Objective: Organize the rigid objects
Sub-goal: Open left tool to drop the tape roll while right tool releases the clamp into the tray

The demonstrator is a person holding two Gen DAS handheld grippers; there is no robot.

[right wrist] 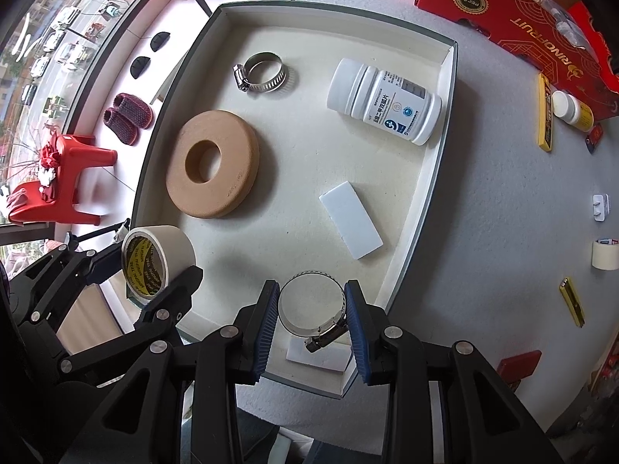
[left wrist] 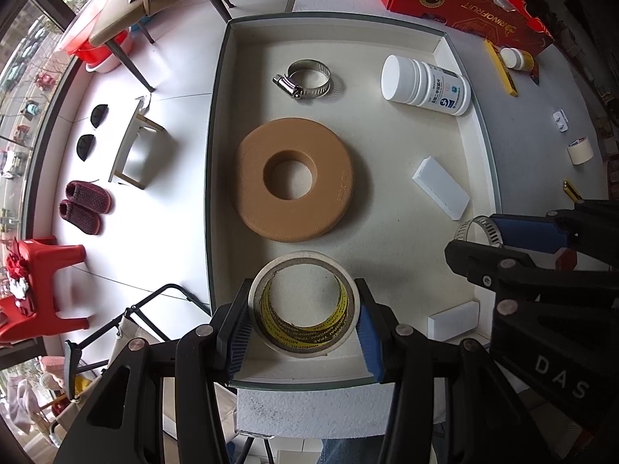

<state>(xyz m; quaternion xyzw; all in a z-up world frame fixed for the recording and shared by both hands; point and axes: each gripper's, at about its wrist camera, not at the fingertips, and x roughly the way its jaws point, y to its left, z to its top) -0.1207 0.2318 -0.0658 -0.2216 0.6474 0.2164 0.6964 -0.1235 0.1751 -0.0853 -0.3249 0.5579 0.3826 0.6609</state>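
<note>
My left gripper [left wrist: 302, 323] points down over the near edge of a shallow cream tray [left wrist: 394, 232] and is shut on a beige tape roll [left wrist: 305, 301] with a yellow printed core. The roll sits between the blue pads [left wrist: 236, 332]. My right gripper [right wrist: 312, 319] is shut on a steel hose clamp [right wrist: 309, 305] over the tray's near right corner. Each gripper shows in the other view: the right gripper [left wrist: 479, 239] and the left gripper [right wrist: 151, 266]. In the tray [right wrist: 301, 193] lie a tan foam ring [left wrist: 294, 179], a second hose clamp [left wrist: 309, 79], a white bottle [left wrist: 425, 85] and a white block [left wrist: 441, 187].
Another white block [left wrist: 452, 321] lies under the right gripper. On the grey table right of the tray are a red carton [right wrist: 514, 11], a yellow bar [right wrist: 545, 112], a small bottle [right wrist: 570, 110], a small tape roll [right wrist: 605, 255] and a white plug [right wrist: 601, 207]. The floor lies left of the tray.
</note>
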